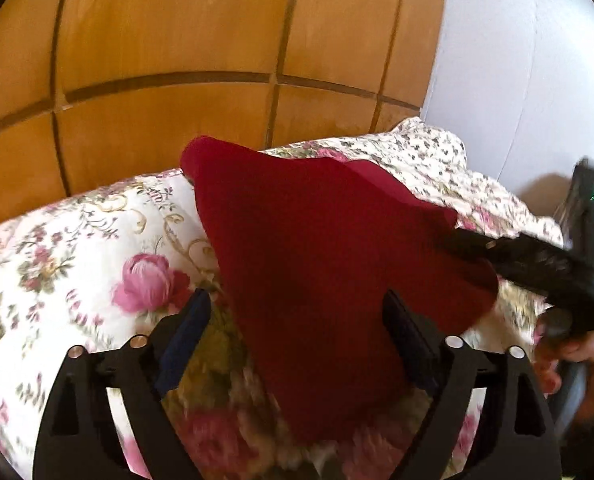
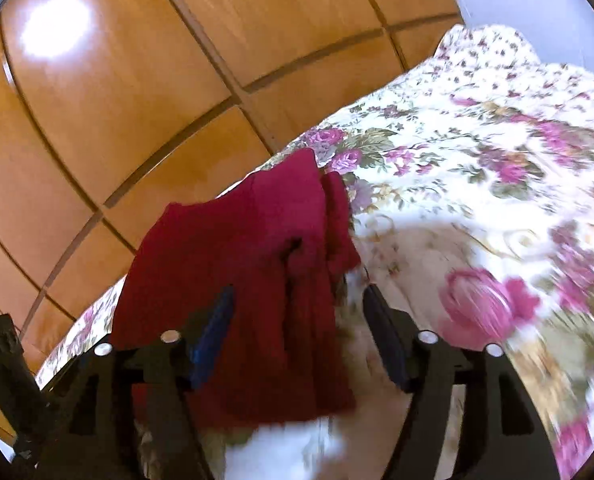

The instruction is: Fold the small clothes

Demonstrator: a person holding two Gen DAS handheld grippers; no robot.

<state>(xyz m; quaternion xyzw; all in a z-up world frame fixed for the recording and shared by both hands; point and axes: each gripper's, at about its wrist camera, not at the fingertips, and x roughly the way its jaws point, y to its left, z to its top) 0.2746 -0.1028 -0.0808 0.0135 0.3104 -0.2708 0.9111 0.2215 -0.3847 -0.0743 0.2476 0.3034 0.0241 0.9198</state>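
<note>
A small dark red garment [image 1: 305, 256] lies on a floral bedspread [image 1: 97, 248]. My left gripper [image 1: 297, 316] is open, its fingers apart on either side of the garment's near part, holding nothing. In the left wrist view the right gripper [image 1: 473, 248] comes in from the right, its dark tips at the garment's right edge. In the right wrist view the right gripper [image 2: 297, 308] is open over the garment [image 2: 257, 272], which lies bunched with folds. The left finger [image 2: 213, 336] is over the cloth, the right finger [image 2: 385, 340] over the bedspread [image 2: 477, 160].
A wooden panelled wardrobe [image 1: 177, 60] stands right behind the bed. A white wall [image 1: 517, 60] is at the right. A person's hand [image 1: 569, 360] holds the right gripper. Part of the left gripper [image 2: 5, 380] shows at the lower left of the right wrist view.
</note>
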